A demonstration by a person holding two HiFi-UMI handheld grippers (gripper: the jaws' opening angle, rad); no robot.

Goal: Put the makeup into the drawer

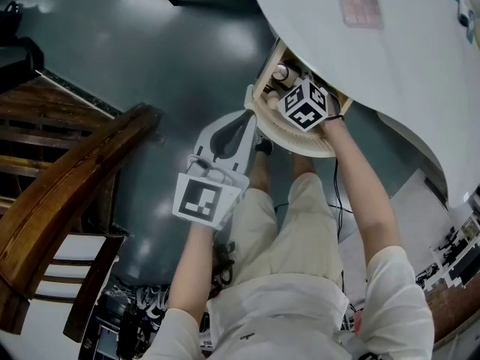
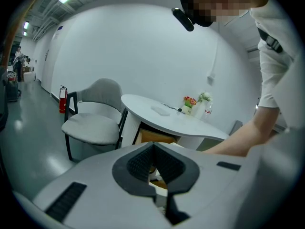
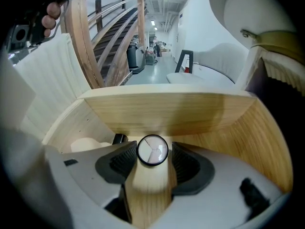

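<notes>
Left claw [image 2: 153, 146] closed; right claw [image 3: 152, 152] points steeply down, jaws apart.

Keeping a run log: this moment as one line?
right gripper: open, inside drawer, fingers either side of round-capped makeup item | left gripper: shut, empty

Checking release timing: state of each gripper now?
Left gripper: shut, empty.
Right gripper: open, makeup bottle loose between its jaws, inside the drawer.
</notes>
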